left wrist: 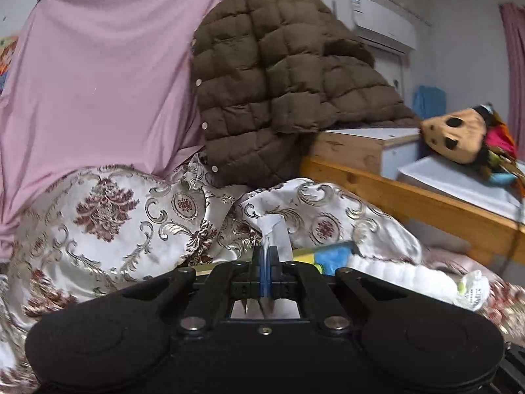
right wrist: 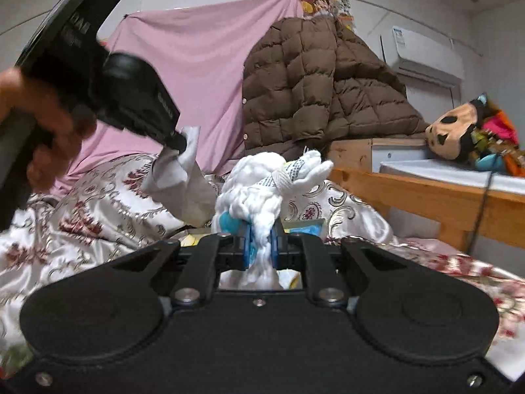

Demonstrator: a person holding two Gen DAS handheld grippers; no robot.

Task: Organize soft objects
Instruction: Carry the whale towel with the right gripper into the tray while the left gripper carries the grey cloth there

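My left gripper [left wrist: 266, 256] is shut on a corner of a white satin cover with a maroon and gold pattern [left wrist: 323, 216], whose plain white lining [right wrist: 187, 177] lifts up in the right wrist view, where the left gripper [right wrist: 178, 142] shows at upper left. My right gripper [right wrist: 261, 239] is shut on a fluffy white pillow filling [right wrist: 262, 193] that bulges above its blue pads [right wrist: 248, 246]. The same white filling [left wrist: 410, 279] lies at lower right in the left wrist view, with a tag at its end.
A patterned pillow [left wrist: 108, 216] lies to the left on the bed. A pink sheet [left wrist: 98, 75] and a brown quilted jacket [left wrist: 279, 82] hang behind. A wooden bed frame [left wrist: 410, 197] and a stuffed toy [left wrist: 459, 131] are on the right.
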